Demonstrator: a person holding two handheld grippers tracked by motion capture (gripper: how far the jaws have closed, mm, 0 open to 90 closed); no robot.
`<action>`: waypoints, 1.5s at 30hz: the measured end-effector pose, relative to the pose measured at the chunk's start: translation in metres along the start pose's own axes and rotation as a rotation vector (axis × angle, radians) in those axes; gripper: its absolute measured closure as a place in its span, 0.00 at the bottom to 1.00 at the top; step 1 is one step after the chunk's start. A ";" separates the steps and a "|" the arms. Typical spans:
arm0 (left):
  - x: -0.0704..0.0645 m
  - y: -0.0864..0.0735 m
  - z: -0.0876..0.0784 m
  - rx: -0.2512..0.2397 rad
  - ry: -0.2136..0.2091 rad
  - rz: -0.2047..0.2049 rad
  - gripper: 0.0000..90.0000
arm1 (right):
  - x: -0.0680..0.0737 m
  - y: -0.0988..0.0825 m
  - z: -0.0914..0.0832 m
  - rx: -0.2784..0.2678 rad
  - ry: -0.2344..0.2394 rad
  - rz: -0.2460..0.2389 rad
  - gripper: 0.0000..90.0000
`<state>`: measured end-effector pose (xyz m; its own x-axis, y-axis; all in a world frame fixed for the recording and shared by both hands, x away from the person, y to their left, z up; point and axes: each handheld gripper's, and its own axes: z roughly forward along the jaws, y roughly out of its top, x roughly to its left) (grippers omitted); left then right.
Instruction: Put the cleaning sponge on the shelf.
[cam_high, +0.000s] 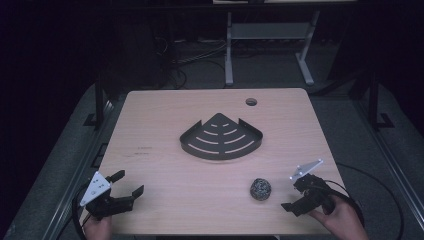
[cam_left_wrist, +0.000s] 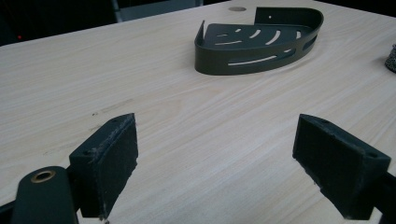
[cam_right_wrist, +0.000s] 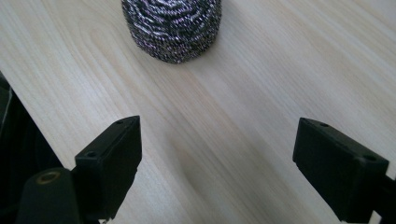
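We hold both grippers spread, empty: right gripper (cam_high: 295, 196) just beside the steel scourer (cam_high: 260, 189) (untouched); left gripper (cam_high: 128, 182) well apart.

Wooden table (cam_high: 165, 185), corner rack (cam_high: 221, 137), steel scourer (cam_high: 260, 189)

Surface (cam_high: 165, 165) is carrying a corner caddy (cam_high: 221, 137) at its middle, sitting toward the far edge. A scouring ball (cam_high: 260, 189) is lying nearer the person, to the caddy's right and well apart from it. Left gripper (cam_high: 129, 183) is resting at the near left corner, its fingers pointing toward the caddy. Right gripper (cam_high: 294, 196) is sitting at the near right, just beside the scouring ball, the ball lying ahead of its fingers (cam_right_wrist: 112, 161).
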<state>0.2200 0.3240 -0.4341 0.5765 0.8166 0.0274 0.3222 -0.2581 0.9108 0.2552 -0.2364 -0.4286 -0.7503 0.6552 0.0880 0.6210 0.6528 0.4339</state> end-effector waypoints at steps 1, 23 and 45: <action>0.000 0.000 0.000 0.001 0.000 0.000 0.15 | 0.000 0.000 0.000 0.000 0.000 0.000 0.17; 0.001 0.001 -0.001 -0.010 0.002 -0.001 0.15 | 0.009 0.033 0.011 0.050 0.039 -0.093 0.17; 0.001 0.001 -0.003 -0.016 0.002 -0.009 0.15 | 0.016 0.066 0.034 0.075 0.069 -0.174 0.17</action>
<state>0.2189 0.3258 -0.4323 0.5723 0.8198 0.0197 0.3152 -0.2421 0.9177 0.2917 -0.1702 -0.4293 -0.8600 0.5040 0.0802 0.4938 0.7820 0.3803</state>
